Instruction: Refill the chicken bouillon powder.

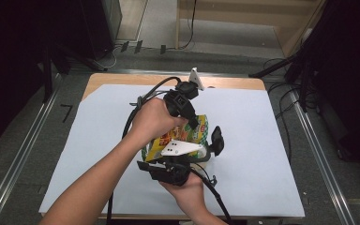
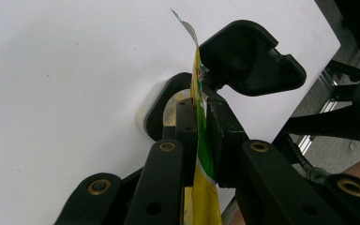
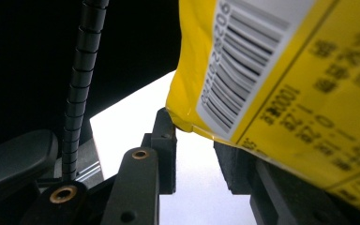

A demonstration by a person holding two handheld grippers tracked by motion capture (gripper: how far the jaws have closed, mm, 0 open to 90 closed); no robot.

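A yellow and green snack bag (image 1: 198,132) is held up over the middle of the white sheet, between my two grippers. My left gripper (image 1: 192,123) reaches down from above and is shut on the bag's thin edge (image 2: 201,154), its pads (image 2: 186,126) pressing both sides. My right gripper (image 1: 187,146) comes up from the near side with its jaws apart. In the right gripper view the bag's barcoded back (image 3: 281,84) hangs over the right gripper (image 3: 199,150), one corner touching the left pad (image 3: 165,140). A finger of the right gripper (image 2: 251,56) stands just beyond the bag.
A white sheet (image 1: 262,154) covers most of the wooden table (image 1: 234,83). Metal rails (image 1: 318,154) run along both sides. Cables trail from the grippers, one ribbed black cable (image 3: 82,70) close by. Dark stands flank the table.
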